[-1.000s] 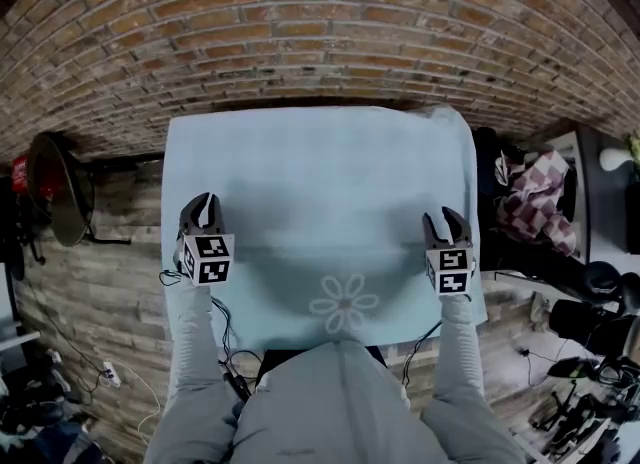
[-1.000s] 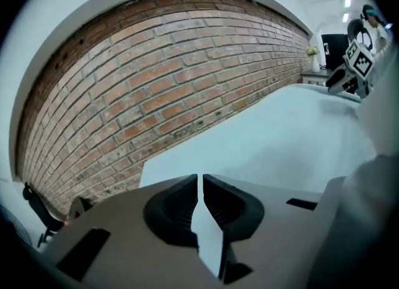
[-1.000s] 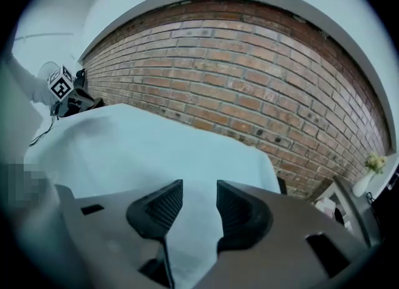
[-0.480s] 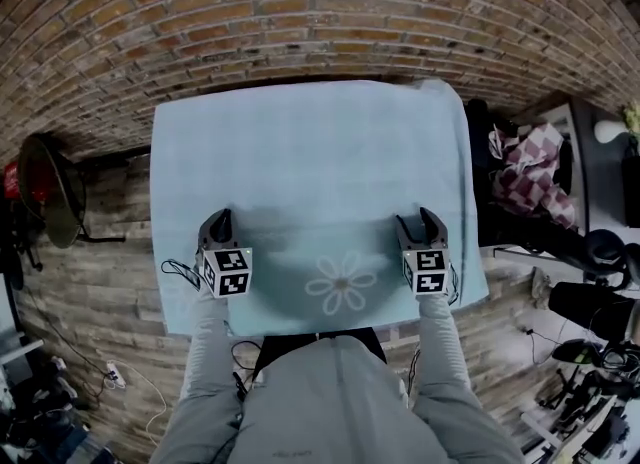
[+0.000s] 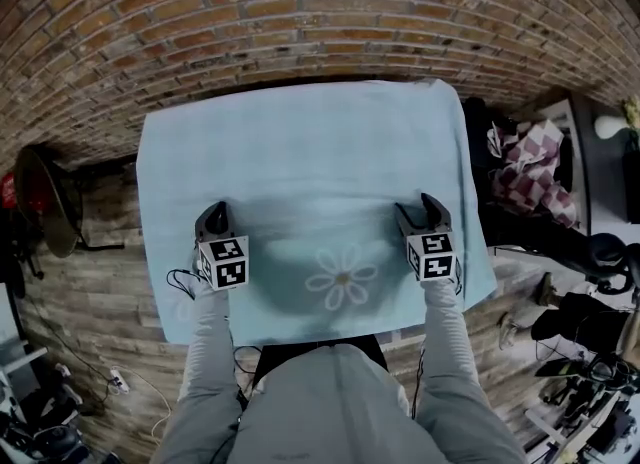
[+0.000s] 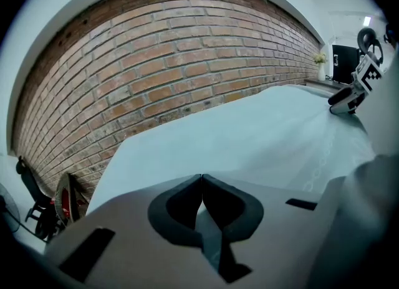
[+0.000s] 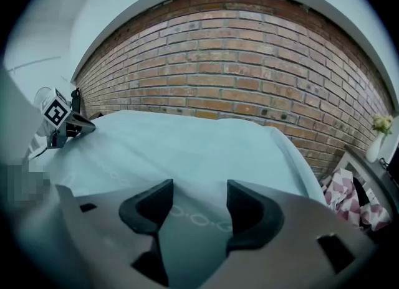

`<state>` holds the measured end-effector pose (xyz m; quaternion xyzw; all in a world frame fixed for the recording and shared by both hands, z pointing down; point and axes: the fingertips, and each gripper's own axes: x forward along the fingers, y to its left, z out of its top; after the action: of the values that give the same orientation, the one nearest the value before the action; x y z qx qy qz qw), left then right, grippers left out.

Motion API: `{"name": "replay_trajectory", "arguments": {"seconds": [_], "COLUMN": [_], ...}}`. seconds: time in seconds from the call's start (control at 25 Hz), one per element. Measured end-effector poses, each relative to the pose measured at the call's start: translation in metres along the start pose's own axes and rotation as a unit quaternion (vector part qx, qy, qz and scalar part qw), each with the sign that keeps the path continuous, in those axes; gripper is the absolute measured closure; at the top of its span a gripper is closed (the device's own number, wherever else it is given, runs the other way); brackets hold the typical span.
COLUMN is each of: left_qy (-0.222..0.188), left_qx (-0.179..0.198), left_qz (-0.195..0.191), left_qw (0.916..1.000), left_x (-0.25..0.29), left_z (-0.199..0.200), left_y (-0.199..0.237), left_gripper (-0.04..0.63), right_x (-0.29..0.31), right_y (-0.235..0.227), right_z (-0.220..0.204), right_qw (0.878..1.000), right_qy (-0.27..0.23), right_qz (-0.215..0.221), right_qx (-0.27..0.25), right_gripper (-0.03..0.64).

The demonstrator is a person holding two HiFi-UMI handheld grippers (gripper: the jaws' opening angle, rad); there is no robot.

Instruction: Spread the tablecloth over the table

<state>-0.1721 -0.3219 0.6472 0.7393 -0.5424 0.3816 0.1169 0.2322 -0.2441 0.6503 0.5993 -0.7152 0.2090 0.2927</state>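
Observation:
A light blue tablecloth [image 5: 300, 152] with a flower print [image 5: 342, 277] lies over the table, its near edge hanging towards me. My left gripper [image 5: 214, 214] rests on the cloth's near left part. In the left gripper view its jaws [image 6: 201, 177] are shut, with a thin fold of the cloth pinched between them. My right gripper [image 5: 421, 208] sits on the near right part. Its jaws [image 7: 199, 188] have just been opening and now stand wide apart. The tablecloth [image 7: 187, 144] lies flat beneath them, untouched by the pads.
A brick wall [image 5: 300, 12] runs behind the table. A chequered cloth pile [image 5: 535, 187] lies on furniture to the right, and a small vase [image 7: 378, 138] stands there. A dark round stand [image 5: 40, 207] is at the left. Cables [image 5: 90, 382] trail on the wooden floor.
Both grippers have come down and a little inward onto the near part of the cloth. The right jaws have opened wide. The left jaws stay closed.

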Motion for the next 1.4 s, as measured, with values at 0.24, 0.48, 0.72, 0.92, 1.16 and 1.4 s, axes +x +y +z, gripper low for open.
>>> {"name": "replay_trajectory", "arguments": {"seconds": [0.24, 0.48, 0.72, 0.92, 1.16, 1.4], "left_qy": [0.003, -0.001, -0.002, -0.004, 0.002, 0.003], "left_qx": [-0.013, -0.006, -0.005, -0.009, -0.024, -0.031], "left_qz": [0.007, -0.003, -0.009, -0.010, 0.001, 0.006], "left_qw": [0.9999, 1.0000, 0.9999, 0.9999, 0.9997, 0.9995], "left_x": [0.015, 0.048, 0.068, 0.066, 0.054, 0.043], "left_z": [0.015, 0.049, 0.071, 0.067, 0.043, 0.025], "left_y": [0.002, -0.007, -0.009, -0.004, 0.024, 0.055], "left_gripper": [0.571, 0.570, 0.569, 0.568, 0.569, 0.569], "right_x": [0.016, 0.035, 0.048, 0.047, 0.050, 0.053], "right_y": [-0.012, -0.043, -0.058, -0.039, -0.006, 0.041], "right_z": [0.014, 0.028, 0.039, 0.041, 0.044, 0.051], "right_qw": [1.000, 1.000, 1.000, 0.999, 1.000, 1.000], "right_qy": [-0.003, -0.001, 0.002, -0.004, 0.001, 0.002], "right_qz": [0.004, -0.009, -0.015, -0.033, -0.016, 0.006], "right_qx": [-0.002, 0.009, 0.009, -0.016, -0.023, -0.023], "right_gripper": [0.356, 0.353, 0.355, 0.438, 0.442, 0.434]}}
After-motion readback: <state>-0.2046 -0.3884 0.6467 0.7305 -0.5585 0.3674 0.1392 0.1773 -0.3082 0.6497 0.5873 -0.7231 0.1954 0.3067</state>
